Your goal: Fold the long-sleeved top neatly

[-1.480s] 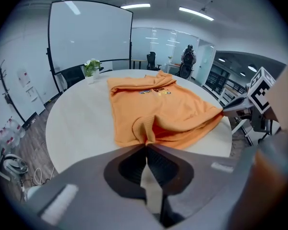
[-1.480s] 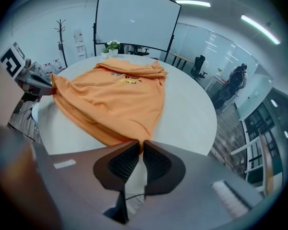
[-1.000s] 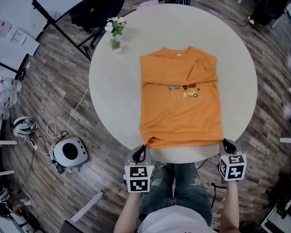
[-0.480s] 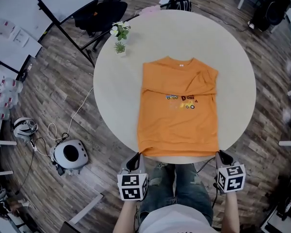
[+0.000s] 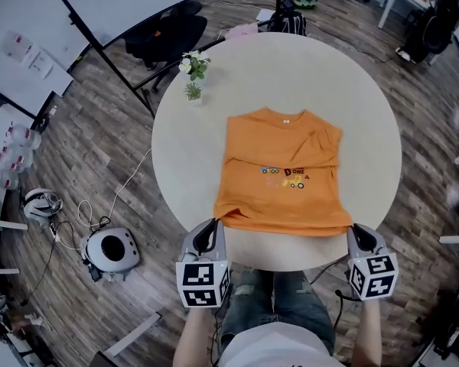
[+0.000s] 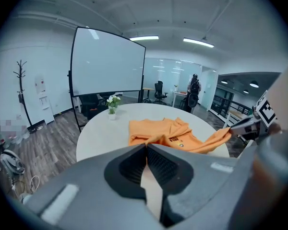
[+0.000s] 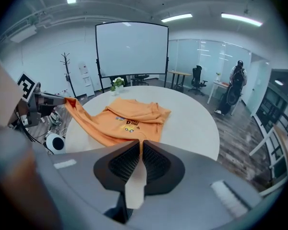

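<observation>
1. Orange cloth is what both sets of jaws are clamped on. The left gripper [image 6: 145,147] pinches the near-left corner of the long-sleeved top [image 5: 283,174], and the right gripper [image 7: 140,145] has the near-right corner. Both are squeezed shut, with just a thin bit of fabric between the pads.
2. Just past the tips, the hem [image 5: 283,226] hangs lifted off the near side of the table [image 5: 191,151] and sags a little between the two grippers. The rest of the top lies flat on the round tabletop with the collar [image 5: 287,115] at the far side. The sleeves look folded in, going by a bunched ridge near the right shoulder.
3. Handling-wise I'd call it light, soft and totally floppy. It has zero stiffness, so it follows whichever corner you hold and the middle droops. It's not fragile and not slippery, though the knit probably drags a bit on the table.
4. Best hold, imo, is exactly these two hem corners, catching every layer there. Keeping the hem stretched between the grippers should make the fold land straight.
5. Further out, a small potted plant [image 5: 193,71] sits at the far-left edge, well apart from the top.
</observation>
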Available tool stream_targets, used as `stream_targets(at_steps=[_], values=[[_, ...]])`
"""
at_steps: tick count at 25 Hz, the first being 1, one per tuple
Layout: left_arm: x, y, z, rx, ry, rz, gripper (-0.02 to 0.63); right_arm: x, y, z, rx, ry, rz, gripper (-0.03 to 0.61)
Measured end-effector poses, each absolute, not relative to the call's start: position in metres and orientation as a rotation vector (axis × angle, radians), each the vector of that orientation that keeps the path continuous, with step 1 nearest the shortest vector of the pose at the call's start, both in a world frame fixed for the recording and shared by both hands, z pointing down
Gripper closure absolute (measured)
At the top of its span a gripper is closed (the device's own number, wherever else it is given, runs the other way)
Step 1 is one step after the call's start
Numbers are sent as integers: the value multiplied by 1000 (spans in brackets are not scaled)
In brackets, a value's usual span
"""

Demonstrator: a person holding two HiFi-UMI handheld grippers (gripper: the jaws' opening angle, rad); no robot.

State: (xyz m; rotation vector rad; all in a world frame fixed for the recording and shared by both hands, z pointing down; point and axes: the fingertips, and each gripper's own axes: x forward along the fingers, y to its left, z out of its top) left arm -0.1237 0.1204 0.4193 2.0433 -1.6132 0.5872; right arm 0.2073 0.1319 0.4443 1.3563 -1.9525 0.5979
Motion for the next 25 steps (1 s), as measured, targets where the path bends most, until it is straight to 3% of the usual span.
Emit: stream_targets(at_steps=[14, 25], values=[[-113, -20, 347, 2138, -1797, 511, 604, 219, -20, 377, 1393, -2120, 417, 531], [-121, -127, 401, 2033, -1740, 619, 604, 205, -130, 406, 1313, -2133, 416, 529]])
